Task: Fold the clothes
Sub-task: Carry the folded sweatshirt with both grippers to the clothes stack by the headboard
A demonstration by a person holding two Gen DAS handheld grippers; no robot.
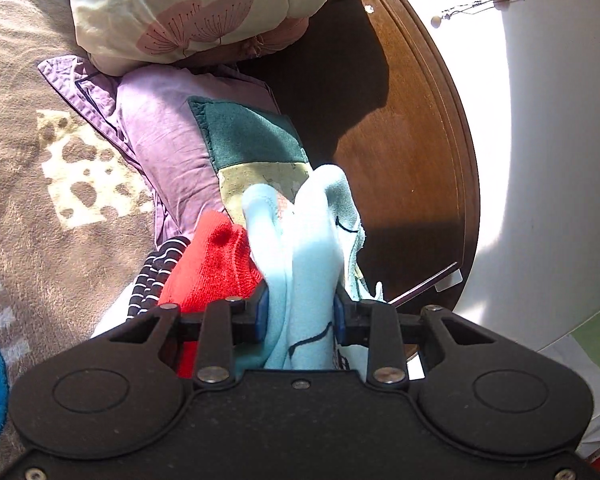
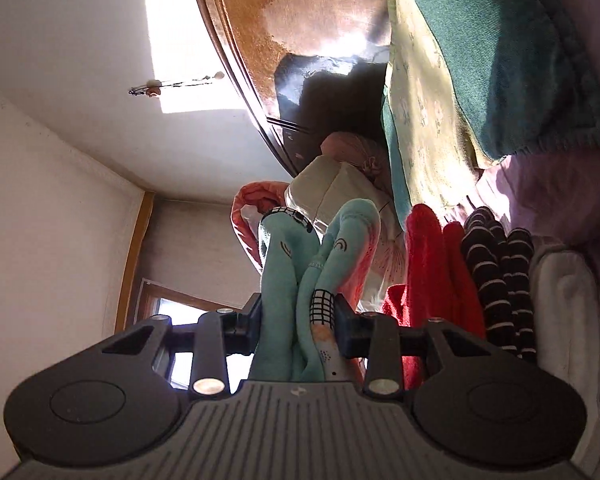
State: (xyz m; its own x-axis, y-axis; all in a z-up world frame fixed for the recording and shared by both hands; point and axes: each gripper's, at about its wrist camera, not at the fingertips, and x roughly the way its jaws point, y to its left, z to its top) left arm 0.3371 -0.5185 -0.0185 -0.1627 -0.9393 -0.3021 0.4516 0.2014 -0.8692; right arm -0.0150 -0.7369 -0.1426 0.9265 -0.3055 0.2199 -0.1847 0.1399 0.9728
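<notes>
Bed blanket [image 1: 40,208], brown with paw prints, fills left wrist view from 7 to 11 o'clock. Wooden headboard [image 1: 412,152] at 2 o'clock. Purple pillow [image 1: 160,128] at centre, red garment [image 1: 216,268] beside it. Left gripper [image 1: 300,312]: jaws clamped on bunched light-blue garment [image 1: 312,240]. Right gripper [image 2: 294,320]: jaws clamped on same fabric, 12 o'clock of it.

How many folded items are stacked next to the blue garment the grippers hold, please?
3: a red item nearest the blue garment, then a black-and-white striped one, then a white one furthest out. More may be hidden behind the grippers.
</notes>
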